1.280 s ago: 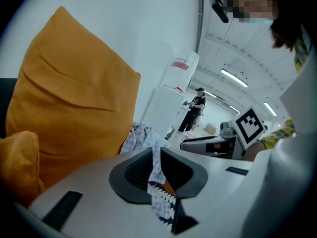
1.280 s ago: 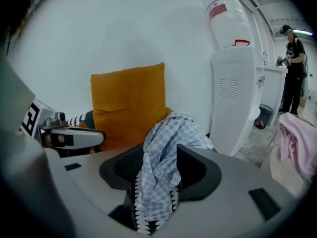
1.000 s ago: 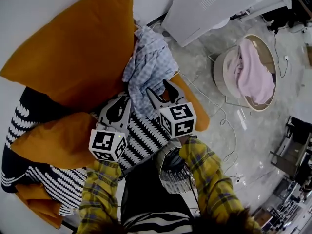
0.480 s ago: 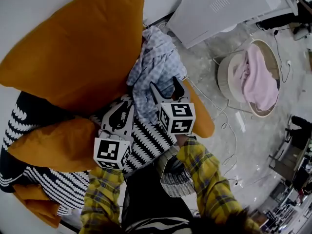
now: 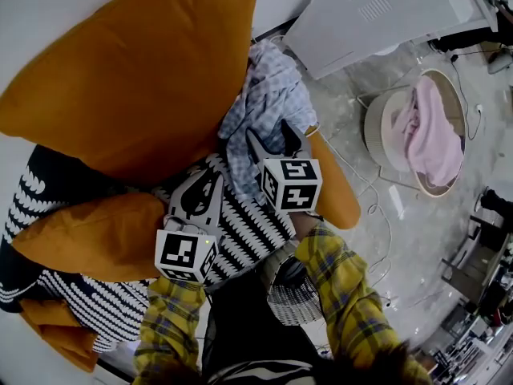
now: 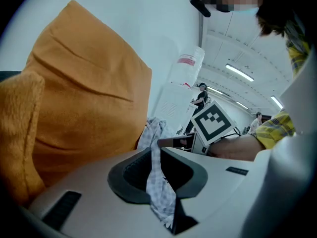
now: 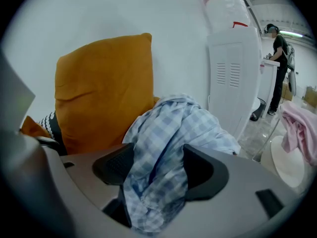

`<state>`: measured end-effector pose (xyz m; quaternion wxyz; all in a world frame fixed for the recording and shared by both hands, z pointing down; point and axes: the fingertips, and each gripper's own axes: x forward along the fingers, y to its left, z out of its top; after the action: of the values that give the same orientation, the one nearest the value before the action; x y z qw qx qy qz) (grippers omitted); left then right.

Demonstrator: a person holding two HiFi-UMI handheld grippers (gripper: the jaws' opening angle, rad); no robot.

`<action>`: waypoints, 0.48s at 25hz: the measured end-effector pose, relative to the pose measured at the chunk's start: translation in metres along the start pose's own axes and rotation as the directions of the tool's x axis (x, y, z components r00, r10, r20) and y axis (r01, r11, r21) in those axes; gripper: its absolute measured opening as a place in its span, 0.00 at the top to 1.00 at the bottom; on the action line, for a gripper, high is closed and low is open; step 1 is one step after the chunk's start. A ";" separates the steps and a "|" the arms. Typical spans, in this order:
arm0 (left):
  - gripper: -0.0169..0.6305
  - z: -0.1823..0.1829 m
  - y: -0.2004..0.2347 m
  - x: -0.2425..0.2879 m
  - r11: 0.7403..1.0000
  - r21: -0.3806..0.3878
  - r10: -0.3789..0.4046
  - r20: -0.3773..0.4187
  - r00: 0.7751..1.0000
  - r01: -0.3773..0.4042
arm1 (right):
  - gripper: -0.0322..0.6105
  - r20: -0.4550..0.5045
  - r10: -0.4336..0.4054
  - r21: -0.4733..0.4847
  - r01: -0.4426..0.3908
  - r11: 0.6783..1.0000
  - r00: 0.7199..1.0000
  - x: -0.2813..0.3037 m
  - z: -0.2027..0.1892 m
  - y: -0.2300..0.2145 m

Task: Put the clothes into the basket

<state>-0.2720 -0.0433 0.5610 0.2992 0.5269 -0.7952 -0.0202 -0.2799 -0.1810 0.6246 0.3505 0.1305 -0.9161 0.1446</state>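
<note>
A blue checked shirt (image 5: 268, 95) lies crumpled against the big orange cushion (image 5: 136, 70). My right gripper (image 5: 268, 132) stands open at the shirt's lower end. In the right gripper view a bunch of the shirt (image 7: 173, 123) lies between the wide jaws of my right gripper (image 7: 158, 157). My left gripper (image 5: 210, 181) sits lower left over the patterned blanket. It is shut on a thin strip of the shirt (image 6: 153, 130), which hangs between the jaws of my left gripper (image 6: 156, 152). The round basket (image 5: 370, 127) stands on the floor at right and holds a pink garment (image 5: 437, 131).
A smaller orange cushion (image 5: 88, 235) and a black-and-white patterned blanket (image 5: 248, 223) lie under the grippers. A white appliance (image 5: 385, 10) stands behind the shirt. Cables (image 5: 361, 199) run over the floor between sofa and basket. A person (image 7: 278, 53) stands far off.
My right gripper's jaws have spread wider and pushed a little further onto the shirt. The left gripper keeps its hold and has barely shifted.
</note>
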 end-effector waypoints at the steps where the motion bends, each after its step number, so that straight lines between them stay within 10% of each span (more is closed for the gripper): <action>1: 0.89 -0.001 0.000 0.000 1.000 -0.001 0.000 -0.001 1.000 0.000 | 0.46 -0.011 -0.017 -0.017 0.017 1.000 1.000 0.001 -0.001 -0.002; 5: 0.89 0.002 0.002 -0.005 1.000 0.008 -0.006 0.005 1.000 0.006 | 0.79 -0.042 -0.080 -0.047 0.078 0.996 0.996 0.001 -0.004 -0.015; 12: 0.89 0.010 -0.006 -0.008 0.999 0.029 -0.032 0.008 0.999 0.032 | 0.86 -0.001 -0.065 -0.027 0.065 0.998 0.998 -0.018 0.003 -0.016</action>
<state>-0.2700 -0.0416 0.5471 0.2879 0.5438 -0.7881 -0.0156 -0.2630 -0.1946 0.6125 0.3578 0.1552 -0.9128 0.1210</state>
